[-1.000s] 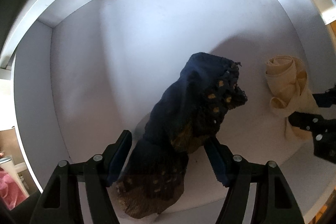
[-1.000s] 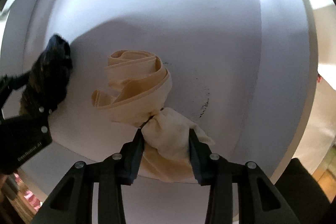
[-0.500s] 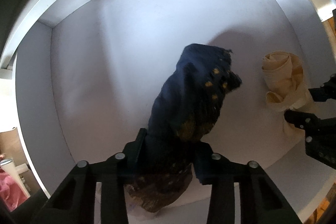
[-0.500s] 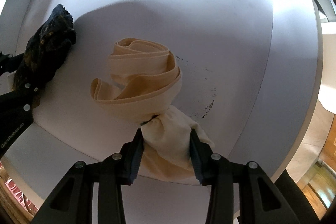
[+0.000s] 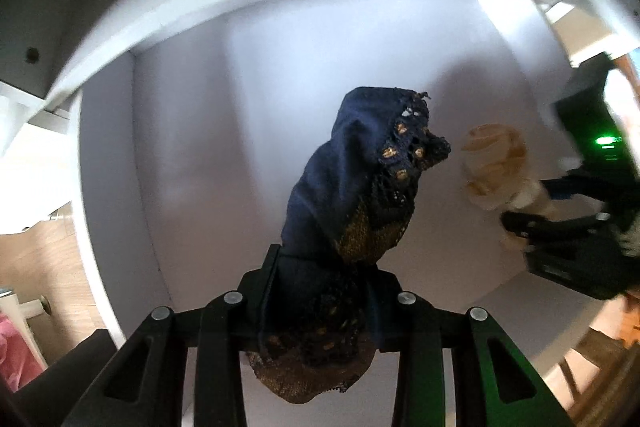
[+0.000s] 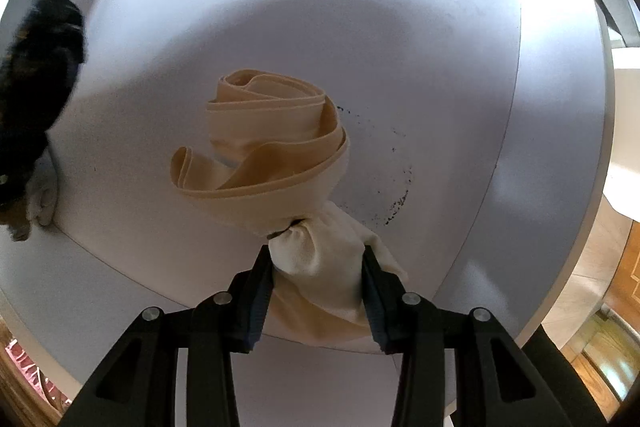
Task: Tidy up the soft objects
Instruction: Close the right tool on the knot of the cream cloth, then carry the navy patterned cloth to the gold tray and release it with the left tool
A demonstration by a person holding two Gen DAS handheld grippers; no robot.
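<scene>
Between left jaws, lacy navy-and-gold cloth [image 5: 352, 195]

A white box-like compartment [image 6: 400, 27] with plain walls fills both views, brightly lit at its right corner; wooden flooring [image 5: 60, 259] shows beyond its edges.

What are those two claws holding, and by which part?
The left claw pinches a navy lace cloth near its lower end. The right claw grips a cream cloth by its bunched lower end.

Two cloths: one dark blue cloth [image 5: 352, 183], one cream cloth [image 6: 280, 163]. Two grippers: left gripper [image 5: 324, 291], right gripper [image 6: 316, 291]. One white drawer [image 6: 400, 27].
</scene>
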